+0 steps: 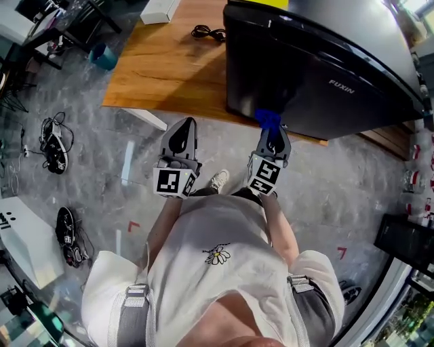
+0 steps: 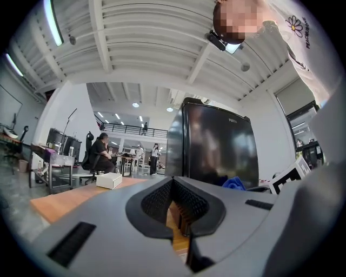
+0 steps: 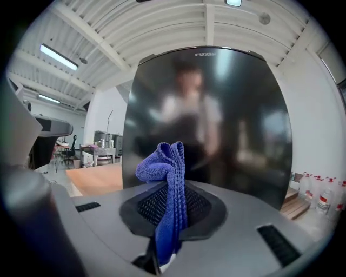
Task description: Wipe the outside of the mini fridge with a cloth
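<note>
One mini fridge [image 1: 325,68], black and glossy, is the reference for everything below; it stands on a wooden table [image 1: 169,68] with its door toward the person and its front close to the table edge. Two grippers are raised in front of it. Left gripper [image 2: 174,189]: off the fridge's left front corner, short of the door, jaws drawn together at the tips with nothing between them. Right gripper [image 1: 272,135]: squarely before the lower part of the door, jaws clamped on a blue cloth [image 3: 167,162], which stands up past the tips as a narrow folded wad. The cloth sits just at the door; the head view does not settle whether it touches. Wiping appears not properly started, with door, top and sides all left to cover. A white box [image 1: 159,10] and a coiled black cable [image 1: 209,32] lie on the table well to the fridge's left, clear of the work. Risks, as judged: the cloth is held only by a thin fold, so drag on the glossy door could pull it out; if the wad folds aside, the hard jaw tips could scrape the finish; a firm push could shift the fridge on the table.
</note>
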`<move>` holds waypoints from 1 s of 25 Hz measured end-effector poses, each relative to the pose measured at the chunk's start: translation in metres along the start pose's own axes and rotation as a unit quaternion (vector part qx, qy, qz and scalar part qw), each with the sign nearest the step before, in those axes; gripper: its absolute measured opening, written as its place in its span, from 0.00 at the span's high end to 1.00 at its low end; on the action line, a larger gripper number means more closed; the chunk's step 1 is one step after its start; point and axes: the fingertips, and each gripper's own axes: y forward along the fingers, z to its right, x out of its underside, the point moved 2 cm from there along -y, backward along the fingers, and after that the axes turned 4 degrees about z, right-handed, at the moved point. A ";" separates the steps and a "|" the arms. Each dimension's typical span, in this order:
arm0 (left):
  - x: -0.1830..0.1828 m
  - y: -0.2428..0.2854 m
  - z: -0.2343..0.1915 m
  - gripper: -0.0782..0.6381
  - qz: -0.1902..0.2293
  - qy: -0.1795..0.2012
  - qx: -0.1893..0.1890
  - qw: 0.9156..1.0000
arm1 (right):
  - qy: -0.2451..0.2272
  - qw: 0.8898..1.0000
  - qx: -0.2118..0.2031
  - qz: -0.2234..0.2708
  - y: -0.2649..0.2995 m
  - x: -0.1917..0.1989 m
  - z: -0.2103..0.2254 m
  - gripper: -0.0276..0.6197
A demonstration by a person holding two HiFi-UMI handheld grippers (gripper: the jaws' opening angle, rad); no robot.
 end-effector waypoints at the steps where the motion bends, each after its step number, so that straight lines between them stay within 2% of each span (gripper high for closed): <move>1: 0.002 -0.003 -0.006 0.88 -0.002 -0.002 -0.004 1.000 | -0.003 1.000 -0.009 -0.001 0.001 0.001 -0.011 0.86; 6: 0.011 -0.011 -0.023 0.88 -0.011 -0.005 -0.007 1.000 | -0.013 0.998 -0.056 -0.004 0.009 0.003 -0.063 0.86; 14: 0.028 -0.016 -0.046 0.88 -0.034 -0.008 -0.002 0.999 | -0.031 0.995 -0.091 -0.014 0.048 0.021 -0.134 0.86; 20: 0.034 -0.013 -0.058 0.88 -0.043 -0.010 -0.006 0.999 | -0.041 0.995 -0.090 -0.025 0.063 0.031 -0.142 0.86; 25: 0.031 -0.002 -0.043 0.88 -0.043 -0.018 -0.001 0.999 | -0.038 0.996 -0.081 -0.030 0.051 0.025 -0.116 0.86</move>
